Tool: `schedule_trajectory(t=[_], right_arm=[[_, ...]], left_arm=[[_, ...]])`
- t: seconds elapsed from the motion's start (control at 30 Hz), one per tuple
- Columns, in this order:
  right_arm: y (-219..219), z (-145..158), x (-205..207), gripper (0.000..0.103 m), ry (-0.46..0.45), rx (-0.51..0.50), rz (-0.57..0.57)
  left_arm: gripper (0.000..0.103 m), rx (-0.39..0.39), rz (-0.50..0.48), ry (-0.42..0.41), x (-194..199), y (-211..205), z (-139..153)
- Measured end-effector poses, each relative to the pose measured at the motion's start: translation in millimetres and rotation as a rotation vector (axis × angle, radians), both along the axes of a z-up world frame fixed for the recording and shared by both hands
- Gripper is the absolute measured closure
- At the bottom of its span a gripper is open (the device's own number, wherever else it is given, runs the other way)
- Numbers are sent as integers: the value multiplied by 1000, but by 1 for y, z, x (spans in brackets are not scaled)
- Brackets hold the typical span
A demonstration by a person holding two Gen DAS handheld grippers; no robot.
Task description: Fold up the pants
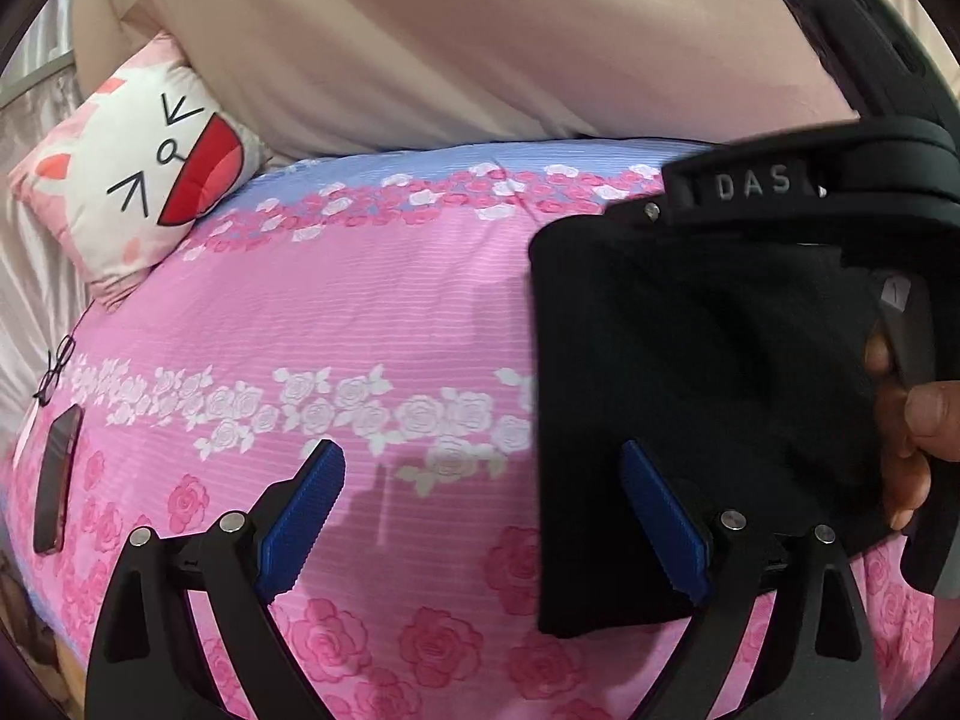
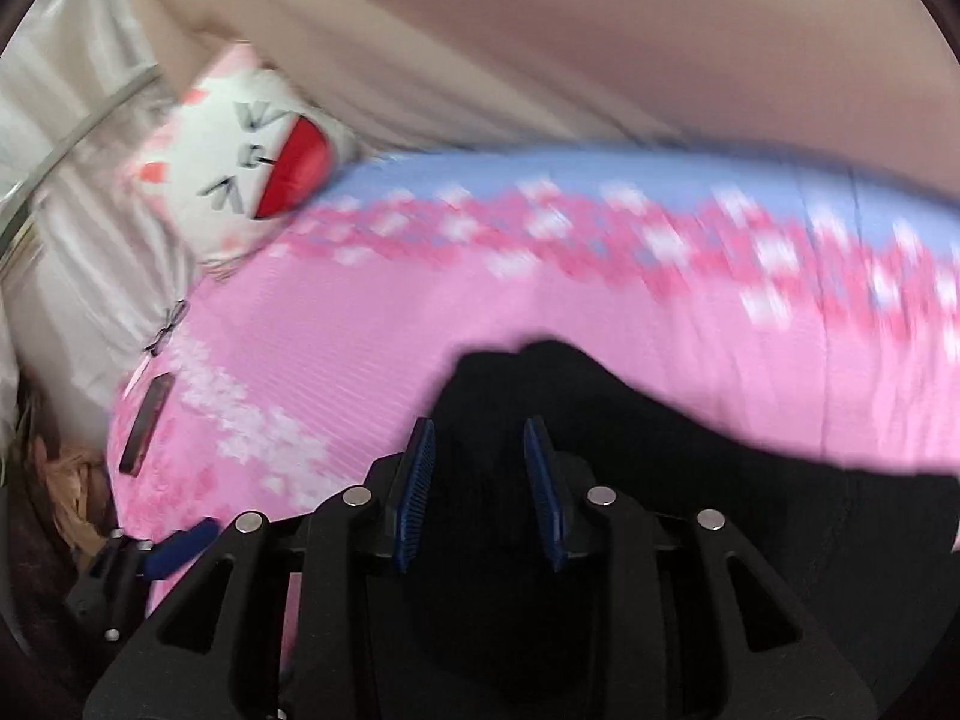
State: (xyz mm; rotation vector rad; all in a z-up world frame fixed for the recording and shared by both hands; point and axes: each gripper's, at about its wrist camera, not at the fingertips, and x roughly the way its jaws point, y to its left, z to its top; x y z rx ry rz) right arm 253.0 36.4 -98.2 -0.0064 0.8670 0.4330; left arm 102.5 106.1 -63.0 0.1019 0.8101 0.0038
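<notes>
The black pants [image 1: 690, 408] lie folded into a compact block on the pink floral bedsheet [image 1: 360, 312]. My left gripper [image 1: 480, 480] is open and empty, its right pad at the block's left edge. The other gripper's body [image 1: 780, 192], held by a hand, sits over the block's far right side. In the right wrist view my right gripper [image 2: 480, 450] has its blue pads a small gap apart with black pants fabric [image 2: 600, 420] between and around them; the view is blurred by motion. The left gripper's blue fingertip [image 2: 180, 546] shows at lower left.
A white cat-face pillow [image 1: 138, 174] lies at the bed's far left corner. Glasses [image 1: 57, 369] and a dark phone [image 1: 57, 480] lie near the left edge of the bed. A beige blanket [image 1: 450, 42] lies along the far side.
</notes>
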Motion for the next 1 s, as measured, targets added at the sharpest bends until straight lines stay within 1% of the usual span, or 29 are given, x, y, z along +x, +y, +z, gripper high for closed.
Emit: schedule_trajectory(t=[0.03, 0.07, 0.1, 0.13, 0.17, 0.2, 0.23, 0.3, 0.33, 0.4, 0.5, 0.53, 0.57, 0.6, 0.67, 0.7, 0.73, 0.77, 0.8, 0.83, 0.87, 0.9, 0.93, 0.97, 1.0], right_arm=[[5, -11, 14, 71, 17, -52, -7], [7, -25, 22, 67, 46, -77, -13], [0, -33, 29, 63, 66, -24, -32], [-10, -29, 26, 62, 77, 27, -55], [-17, -14, 17, 62, 51, 74, -77], [-21, -3, 5, 62, 10, 92, -81], [-29, 10, -11, 62, -35, 104, -87], [-46, 19, -36, 62, -77, 99, -118], [-55, 20, -49, 61, -84, 86, -130], [-73, 12, -76, 61, -75, 20, -166], [-103, -14, -108, 61, -12, -29, -210], [-110, -25, -115, 61, -13, -43, -213], [-113, -28, -123, 61, -51, -41, -205], [-115, -28, -129, 61, -55, -48, -208], [-117, -17, -138, 61, -64, -32, -224], [-121, -9, -147, 61, -88, -3, -226], [-126, -7, -151, 61, -100, 0, -231], [-131, -13, -150, 61, -86, -23, -233], [-138, -22, -148, 61, -49, -26, -229], [-145, -27, -150, 62, -28, 4, -229], [-155, -23, -158, 62, -34, 71, -242], [-158, -17, -165, 62, -44, 93, -250], [-164, -10, -174, 61, -70, 101, -268], [-174, -2, -186, 61, -111, 89, -307], [-181, 2, -195, 61, -127, 77, -328]], left_arm=[[10, -4, 5, 6, 3, 1, -1], [10, -5, 9, 7, 4, 1, -2], [10, 3, 18, 2, 5, 1, -2], [10, 8, 18, 2, 6, 0, -1], [10, 11, 11, 5, 6, 0, 0], [10, 19, 7, 6, 6, -1, 1], [10, 25, 7, 5, 5, -1, 1], [9, 33, 6, -1, 4, -1, 1], [10, 36, 7, -1, 3, -2, 1], [10, 42, 12, -5, 2, -3, 1], [10, 55, 16, -8, 1, -6, 2], [10, 56, 17, -9, 1, -7, 2], [10, 51, 13, -9, 0, -7, 2], [10, 50, 15, -7, -1, -8, 2], [10, 64, 24, -9, -3, -10, 3], [10, 72, 27, -6, -5, -9, 3], [10, 72, 34, -8, -7, -8, 4], [10, 71, 38, -10, -9, -7, 5], [10, 69, 43, -10, -11, -6, 6], [10, 66, 49, -5, -13, -4, 6], [10, 66, 52, 0, -14, -3, 6], [10, 66, 54, 4, -16, -1, 6], [10, 68, 55, 6, -21, 1, 7], [10, 71, 57, 5, -24, 3, 8], [10, 73, 61, 4, -27, 5, 9]])
